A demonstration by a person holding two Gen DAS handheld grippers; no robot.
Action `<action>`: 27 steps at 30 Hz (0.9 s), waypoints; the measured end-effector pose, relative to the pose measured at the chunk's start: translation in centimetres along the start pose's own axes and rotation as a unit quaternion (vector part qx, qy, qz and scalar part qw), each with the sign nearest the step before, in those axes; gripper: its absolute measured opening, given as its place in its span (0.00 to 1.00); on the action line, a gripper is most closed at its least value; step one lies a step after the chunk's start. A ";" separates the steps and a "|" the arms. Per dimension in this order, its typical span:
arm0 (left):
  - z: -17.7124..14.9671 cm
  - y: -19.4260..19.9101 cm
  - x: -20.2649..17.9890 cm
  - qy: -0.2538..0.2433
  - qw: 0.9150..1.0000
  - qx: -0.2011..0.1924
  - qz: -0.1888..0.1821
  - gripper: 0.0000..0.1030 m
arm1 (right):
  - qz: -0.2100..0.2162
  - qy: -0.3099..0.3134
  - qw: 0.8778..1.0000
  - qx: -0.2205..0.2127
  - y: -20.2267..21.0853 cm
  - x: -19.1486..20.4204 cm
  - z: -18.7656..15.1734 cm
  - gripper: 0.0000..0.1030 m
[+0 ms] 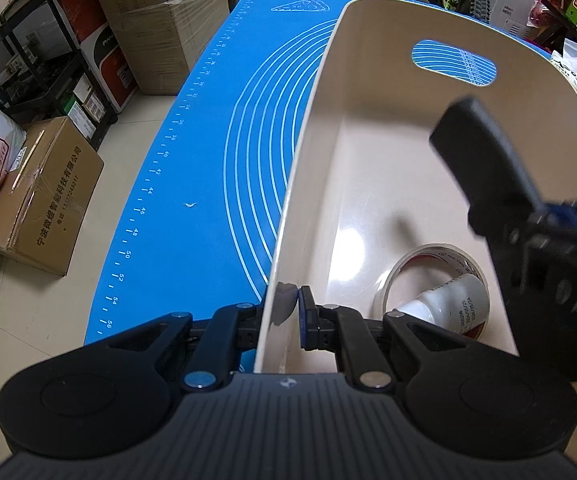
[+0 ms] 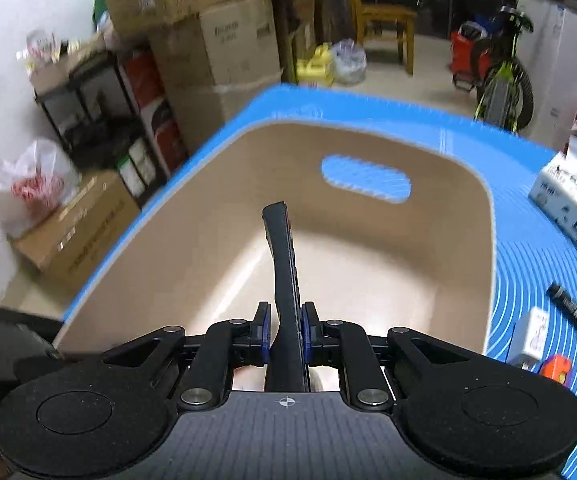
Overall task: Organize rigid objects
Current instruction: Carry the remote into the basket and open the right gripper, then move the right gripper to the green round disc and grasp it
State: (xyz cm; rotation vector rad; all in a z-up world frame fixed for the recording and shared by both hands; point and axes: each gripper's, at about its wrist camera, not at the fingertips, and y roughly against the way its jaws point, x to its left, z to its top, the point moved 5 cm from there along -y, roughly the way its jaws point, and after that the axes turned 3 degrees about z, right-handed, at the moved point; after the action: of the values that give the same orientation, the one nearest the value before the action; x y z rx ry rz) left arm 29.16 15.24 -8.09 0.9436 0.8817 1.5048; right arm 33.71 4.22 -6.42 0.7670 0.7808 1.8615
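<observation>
A beige plastic bin (image 1: 320,128) (image 2: 192,216) stands on the blue mat. My left gripper (image 1: 284,316) is shut on the bin's left wall near the front corner, one finger inside and one outside. A clear tape roll (image 1: 404,270) and a white bottle (image 1: 454,304) lie on the bin's floor. My right gripper (image 2: 286,334) is shut on a black remote control (image 2: 284,268) (image 1: 484,152), holding it edge-up over the bin's open top. The left wrist view shows the remote entering from the right above the bin.
On the blue mat (image 1: 192,184) right of the bin lie a black marker (image 2: 576,316), a white charger (image 2: 532,334), a small orange object (image 2: 556,366) and a tissue box (image 2: 572,196). Cardboard boxes (image 1: 44,196) and a black shelf (image 1: 44,64) stand on the floor at left.
</observation>
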 end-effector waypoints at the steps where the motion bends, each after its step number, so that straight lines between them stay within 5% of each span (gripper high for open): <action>1: 0.0 0.0 0.0 0.000 1.000 0.000 0.000 0.12 | -0.001 0.001 1.000 0.012 -0.4 0.0 -0.3 0.25; 5: 0.0 0.0 0.0 0.000 1.000 0.000 0.000 0.12 | -0.007 0.007 1.000 0.018 -0.2 -0.3 -0.9 0.26; 10: 0.1 0.0 0.0 0.000 1.000 0.001 0.001 0.12 | 0.016 0.007 1.000 -0.025 2.1 -0.7 -0.1 0.67; 27: -0.1 -0.1 0.1 0.001 1.000 0.000 -0.001 0.12 | -0.046 -0.025 0.987 -0.150 11.1 -7.8 0.0 0.87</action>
State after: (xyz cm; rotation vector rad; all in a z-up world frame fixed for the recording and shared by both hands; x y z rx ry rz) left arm 29.12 15.39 -8.17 0.9414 0.8841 1.5038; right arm 30.83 -6.84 0.86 0.5738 0.4794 1.8157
